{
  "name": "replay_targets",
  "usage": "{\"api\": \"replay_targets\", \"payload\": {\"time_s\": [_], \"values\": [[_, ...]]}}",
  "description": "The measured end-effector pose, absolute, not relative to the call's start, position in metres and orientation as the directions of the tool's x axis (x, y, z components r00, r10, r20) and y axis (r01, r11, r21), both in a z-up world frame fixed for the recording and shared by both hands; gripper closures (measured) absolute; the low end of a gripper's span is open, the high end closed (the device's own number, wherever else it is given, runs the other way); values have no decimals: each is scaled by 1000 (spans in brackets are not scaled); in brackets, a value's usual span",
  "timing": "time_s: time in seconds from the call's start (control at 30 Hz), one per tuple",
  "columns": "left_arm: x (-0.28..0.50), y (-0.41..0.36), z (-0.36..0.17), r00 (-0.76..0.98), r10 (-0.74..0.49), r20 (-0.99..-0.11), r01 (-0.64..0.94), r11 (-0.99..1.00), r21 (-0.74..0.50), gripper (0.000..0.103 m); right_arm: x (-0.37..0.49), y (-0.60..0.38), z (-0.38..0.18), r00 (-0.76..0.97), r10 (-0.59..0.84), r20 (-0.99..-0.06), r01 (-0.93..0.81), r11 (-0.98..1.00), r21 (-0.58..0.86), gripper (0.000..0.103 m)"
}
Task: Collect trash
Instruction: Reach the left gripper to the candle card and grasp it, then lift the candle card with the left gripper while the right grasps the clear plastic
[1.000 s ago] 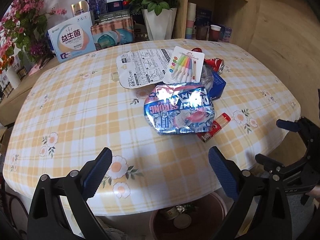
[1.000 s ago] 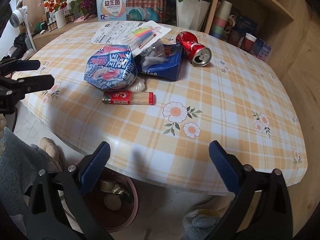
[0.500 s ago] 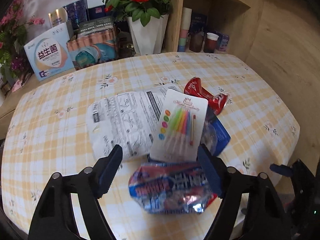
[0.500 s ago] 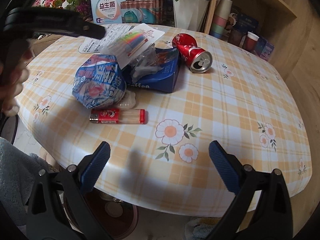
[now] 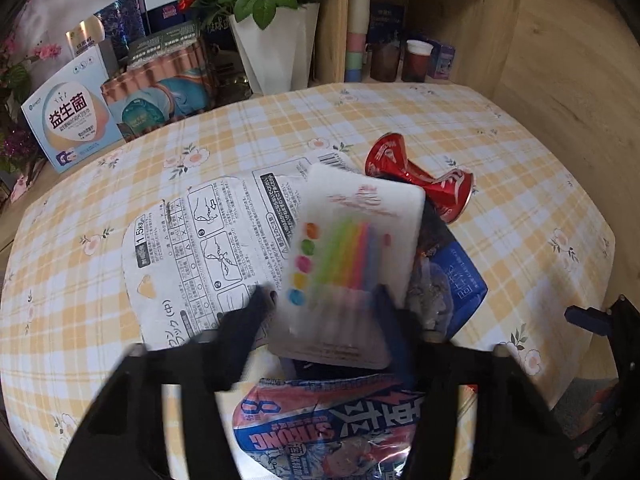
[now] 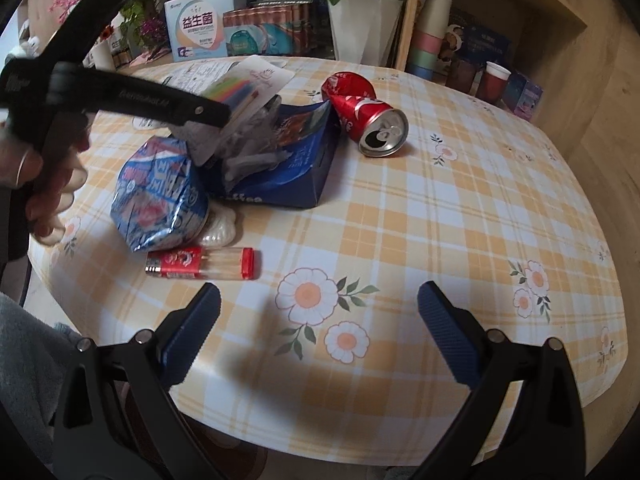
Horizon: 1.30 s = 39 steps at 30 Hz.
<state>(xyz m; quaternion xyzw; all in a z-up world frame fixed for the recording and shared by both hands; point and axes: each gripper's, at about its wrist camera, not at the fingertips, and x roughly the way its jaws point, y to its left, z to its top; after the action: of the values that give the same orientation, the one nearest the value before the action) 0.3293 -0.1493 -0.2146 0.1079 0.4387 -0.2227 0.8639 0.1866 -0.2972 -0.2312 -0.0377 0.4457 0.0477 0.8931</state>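
Note:
A heap of trash lies on the checked tablecloth (image 5: 520, 184). It holds a white printed bag (image 5: 208, 240), a white card of coloured candles (image 5: 352, 240), a crushed red can (image 5: 424, 184), a blue box (image 5: 460, 280) and a shiny blue snack bag (image 5: 320, 428). My left gripper (image 5: 324, 304) hangs over the heap. Its jaws are closing, with the lower end of the candle card between them, all blurred. In the right wrist view the can (image 6: 368, 120), the snack bag (image 6: 160, 196) and a red-capped clear tube (image 6: 200, 264) show. My right gripper (image 6: 320, 312) stands open over the tablecloth's near edge with nothing between its fingers.
A white flowerpot (image 5: 276, 48), a light blue box (image 5: 72, 112) and other packs line the table's back edge. A wooden shelf with stacked cups (image 6: 428, 36) stands at the back right. A person's hand (image 6: 44, 184) grips the left tool.
My left gripper has moved in from the table's edge over the heap, and its jaws have narrowed around the candle card. My right gripper has drifted slightly closer to the table.

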Motion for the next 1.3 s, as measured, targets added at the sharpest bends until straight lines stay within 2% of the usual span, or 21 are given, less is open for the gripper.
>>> {"api": "replay_targets", "payload": {"time_s": [0.43,0.5,0.57,0.7,0.87,0.97,1.1,1.3], "values": [[317,-99,-165,613,-328,-718,388,917,-88,55,224,-287,-208,670,83,-738,-169,985,-43,8],[311,-89,-158,629,-330,-704,376,922,-97,55,235,-283,-204,671,95,-735,-187,981,-43,20],[304,-80,-154,634,-331,-699,371,923,-101,55,245,-277,-202,672,114,-732,-214,976,-45,21],[289,-63,-151,648,-320,-691,349,931,-104,55,266,-258,-205,648,144,-748,-280,958,-58,31],[267,-38,-152,644,-324,-693,307,939,-153,55,282,-245,-211,628,146,-764,-282,958,-49,37],[253,-28,-155,635,-335,-696,290,939,-187,55,288,-243,-215,606,158,-780,-280,960,-23,44],[233,-20,-157,632,-339,-697,282,938,-201,55,286,-240,-214,597,159,-786,-283,959,-22,61],[209,-10,-157,633,-345,-693,273,937,-216,55,271,-248,-200,614,173,-770,-271,962,0,71]]}}
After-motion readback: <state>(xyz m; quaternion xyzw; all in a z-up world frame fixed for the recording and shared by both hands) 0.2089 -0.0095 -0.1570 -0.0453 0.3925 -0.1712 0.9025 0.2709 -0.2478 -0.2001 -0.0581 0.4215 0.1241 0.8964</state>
